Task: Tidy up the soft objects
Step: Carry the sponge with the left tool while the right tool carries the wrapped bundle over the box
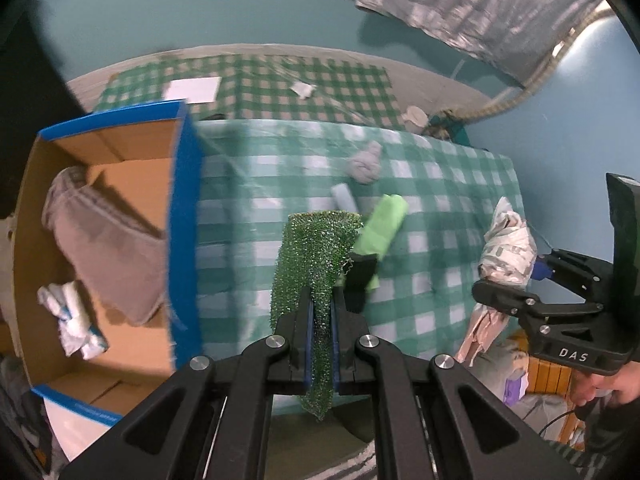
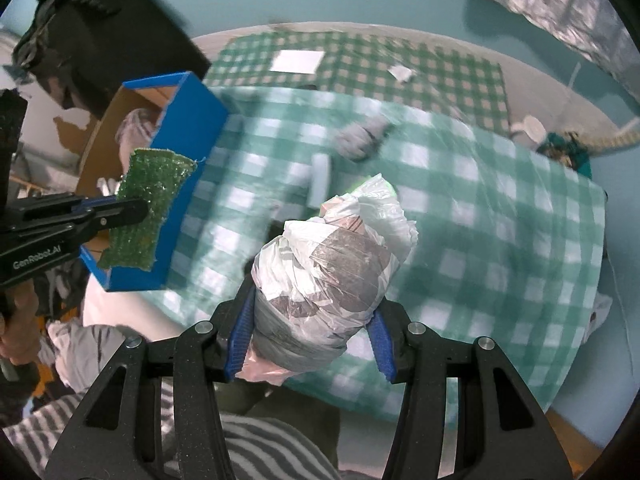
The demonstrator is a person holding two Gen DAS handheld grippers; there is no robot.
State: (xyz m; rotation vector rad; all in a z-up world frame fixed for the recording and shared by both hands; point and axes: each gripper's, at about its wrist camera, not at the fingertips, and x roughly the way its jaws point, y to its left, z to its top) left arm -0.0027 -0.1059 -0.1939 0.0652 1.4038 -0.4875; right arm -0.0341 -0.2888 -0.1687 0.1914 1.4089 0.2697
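Observation:
My left gripper is shut on a green glittery mesh cloth and holds it above the checked table, just right of the blue cardboard box. The cloth also shows in the right wrist view, beside the box. My right gripper is shut on a crumpled plastic bag bundle, held over the table's near edge; it also shows in the left wrist view. On the table lie a light green roll, a pale blue roll and a grey knotted cloth.
The box holds a grey towel and a white crumpled cloth. The green checked tablecloth covers the table. Behind it, a darker checked mat carries a white paper. Striped fabric lies below the grippers.

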